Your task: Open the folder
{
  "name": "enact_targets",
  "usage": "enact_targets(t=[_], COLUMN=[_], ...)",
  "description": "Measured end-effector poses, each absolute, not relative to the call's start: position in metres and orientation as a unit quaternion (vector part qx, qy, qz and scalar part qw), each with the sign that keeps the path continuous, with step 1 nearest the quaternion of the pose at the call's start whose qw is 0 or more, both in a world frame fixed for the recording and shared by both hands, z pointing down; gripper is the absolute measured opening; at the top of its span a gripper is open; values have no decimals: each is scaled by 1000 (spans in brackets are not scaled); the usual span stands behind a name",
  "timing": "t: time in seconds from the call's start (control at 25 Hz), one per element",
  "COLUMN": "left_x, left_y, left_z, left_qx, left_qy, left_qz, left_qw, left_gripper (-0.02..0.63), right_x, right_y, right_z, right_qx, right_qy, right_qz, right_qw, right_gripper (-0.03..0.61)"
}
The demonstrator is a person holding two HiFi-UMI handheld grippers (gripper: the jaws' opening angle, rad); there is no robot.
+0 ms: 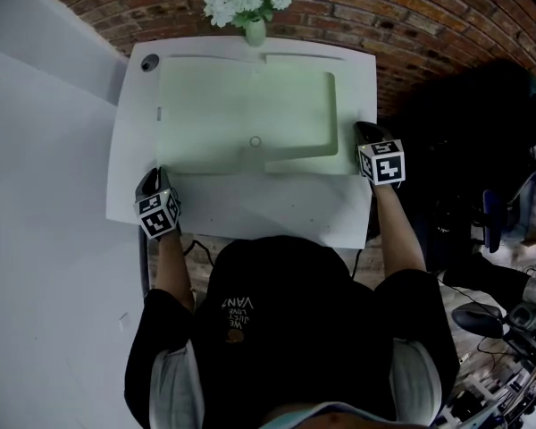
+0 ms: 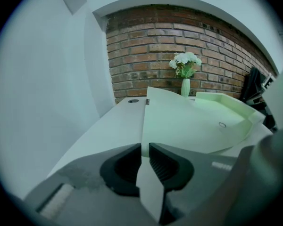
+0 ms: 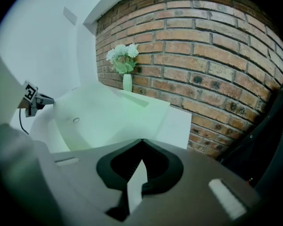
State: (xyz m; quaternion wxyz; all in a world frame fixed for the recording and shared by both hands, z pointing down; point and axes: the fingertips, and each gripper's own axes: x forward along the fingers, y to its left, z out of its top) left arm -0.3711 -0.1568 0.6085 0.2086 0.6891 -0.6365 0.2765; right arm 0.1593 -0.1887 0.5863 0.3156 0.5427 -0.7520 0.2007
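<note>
On the white surface [image 1: 250, 208] the folder [image 1: 241, 105] lies flat, pale green, with its long axis running left to right across the person and its far edge just short of the vase [image 1: 255, 32] by the brick wall. It sits between the two grippers, so neither has far to go. The left gripper [image 2: 145, 147] is at the near-left corner, pointing away from the person and down along the short left edge. The right gripper [image 3: 141, 142] is on the short right edge, about midway along it. Its jaws are closed onto a thin pale sheet of the folder, tips meeting over it. The left gripper's jaws stand a sliver apart with the corner sheet running between them. The sheet looks loose there rather than pinched, though the narrow gap makes that hard to be sure of. A snap ring [image 1: 255, 141] shows near the middle of the near long side, and a stepped outline runs from it to the right. I read that outline as the flap's free edge facing the person, with the hinge along the far long side. On that reading the coming move is to lift the near edge up and over toward the wall. The right gripper, with its firm hold, is better placed to lead.
</note>
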Motion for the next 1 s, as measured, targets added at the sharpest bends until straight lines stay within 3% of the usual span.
enact_targets(t=[0.28,1.0], left_x=[-364,-364], left_y=[-159,-161], left_z=[620,638], left_qx=[691,687], left_qy=[-623,-608], left_qz=[309,334], left_qw=[196,215], left_gripper=[2,2], right_x=[160,159], right_y=[-189,-189], right_z=[587,587], right_qx=[546,545], right_qy=[-749,-749], right_qz=[202,203], right_qw=[316,318], right_gripper=[-2,-2])
